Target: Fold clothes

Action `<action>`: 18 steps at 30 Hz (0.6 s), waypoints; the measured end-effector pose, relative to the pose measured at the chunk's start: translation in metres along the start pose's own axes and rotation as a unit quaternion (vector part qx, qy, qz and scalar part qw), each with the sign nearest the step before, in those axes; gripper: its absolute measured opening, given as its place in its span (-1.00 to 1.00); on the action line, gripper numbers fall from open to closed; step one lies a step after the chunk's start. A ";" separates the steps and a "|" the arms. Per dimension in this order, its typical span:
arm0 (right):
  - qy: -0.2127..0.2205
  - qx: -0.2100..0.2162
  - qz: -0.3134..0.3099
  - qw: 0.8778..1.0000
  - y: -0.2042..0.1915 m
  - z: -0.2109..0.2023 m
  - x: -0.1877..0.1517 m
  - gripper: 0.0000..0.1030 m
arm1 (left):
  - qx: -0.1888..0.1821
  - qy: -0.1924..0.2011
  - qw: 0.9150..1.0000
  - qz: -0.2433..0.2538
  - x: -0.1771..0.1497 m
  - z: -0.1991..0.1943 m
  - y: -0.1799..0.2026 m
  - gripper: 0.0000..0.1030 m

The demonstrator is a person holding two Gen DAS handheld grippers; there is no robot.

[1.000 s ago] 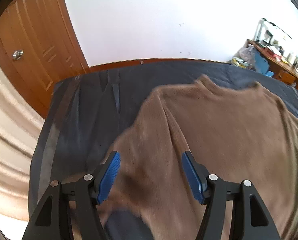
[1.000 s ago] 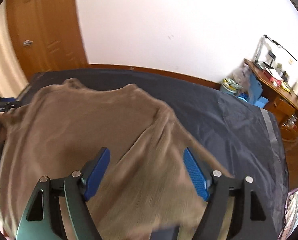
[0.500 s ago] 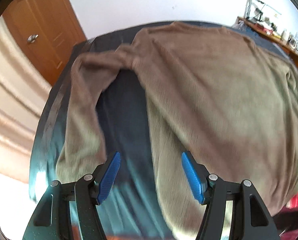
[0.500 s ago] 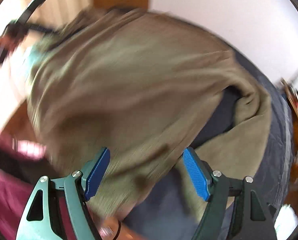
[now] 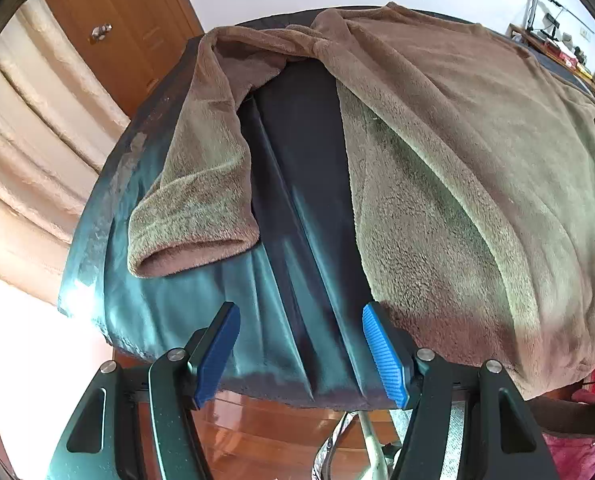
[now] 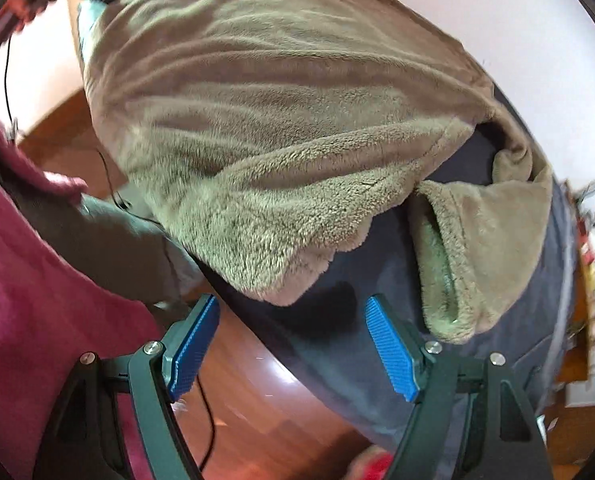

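A brown fleece sweater [image 5: 457, 152] lies spread on a dark-covered table [image 5: 297, 184]. Its left sleeve [image 5: 201, 184] runs down beside the body, cuff toward me, with a strip of bare cover between. My left gripper [image 5: 301, 354] hangs open over the table's near edge, just off the sweater's lower left corner, holding nothing. In the right wrist view the sweater [image 6: 277, 120] drapes over the table's near edge and its right sleeve [image 6: 477, 248] lies folded beside the body. My right gripper [image 6: 293, 354] is open and empty below the hem corner.
A wooden door [image 5: 129, 28] and beige curtain [image 5: 29, 152] stand left of the table. Wooden floor [image 6: 257, 412] shows below the edge. A person's maroon sleeve [image 6: 29, 280] is at the left in the right wrist view. A cluttered desk [image 5: 569, 52] sits at the far right.
Both grippers have pulled back from over the sweater to the table's near edge and tilted down. The sweater now lies flat with both sleeves alongside its body.
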State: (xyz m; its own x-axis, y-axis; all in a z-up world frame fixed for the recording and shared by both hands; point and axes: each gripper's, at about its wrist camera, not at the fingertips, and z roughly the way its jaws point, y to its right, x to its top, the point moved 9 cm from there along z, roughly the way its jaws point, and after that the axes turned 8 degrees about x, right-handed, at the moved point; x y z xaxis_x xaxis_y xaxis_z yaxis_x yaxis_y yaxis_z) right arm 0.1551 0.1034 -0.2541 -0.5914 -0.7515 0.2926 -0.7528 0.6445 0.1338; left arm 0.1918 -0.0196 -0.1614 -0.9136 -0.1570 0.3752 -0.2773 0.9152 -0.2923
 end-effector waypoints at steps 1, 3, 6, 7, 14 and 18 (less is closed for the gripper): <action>0.004 -0.013 -0.010 1.000 0.000 0.001 0.003 0.54 | -0.001 -0.001 1.000 -0.001 0.000 0.000 0.001 0.28; 0.017 -0.037 -0.032 0.999 -0.002 0.001 0.011 0.54 | -0.002 -0.001 1.000 0.000 0.000 0.000 0.003 0.28; 0.034 -0.043 -0.053 0.997 -0.008 0.005 0.026 0.55 | -0.004 0.001 1.000 0.005 -0.002 -0.002 0.007 0.28; 0.038 -0.040 -0.053 0.997 -0.009 0.005 0.029 0.54 | -0.004 0.000 1.000 0.007 -0.003 -0.002 0.007 0.28; 0.088 0.009 0.037 0.995 0.009 -0.019 0.059 0.24 | -0.012 -0.008 1.000 -0.009 -0.010 -0.005 0.003 0.28; 0.110 -0.021 0.084 0.990 0.039 -0.025 0.077 0.06 | -0.010 -0.006 1.000 -0.009 -0.013 -0.006 0.004 0.28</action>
State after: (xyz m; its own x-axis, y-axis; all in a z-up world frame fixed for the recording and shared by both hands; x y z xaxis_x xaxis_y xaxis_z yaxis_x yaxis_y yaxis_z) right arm 0.0877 0.0741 -0.2032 -0.6266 -0.5877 0.5119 -0.6343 0.7662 0.1032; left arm 0.2047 -0.0117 -0.1621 -0.9120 -0.1785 0.3694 -0.2885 0.9192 -0.2681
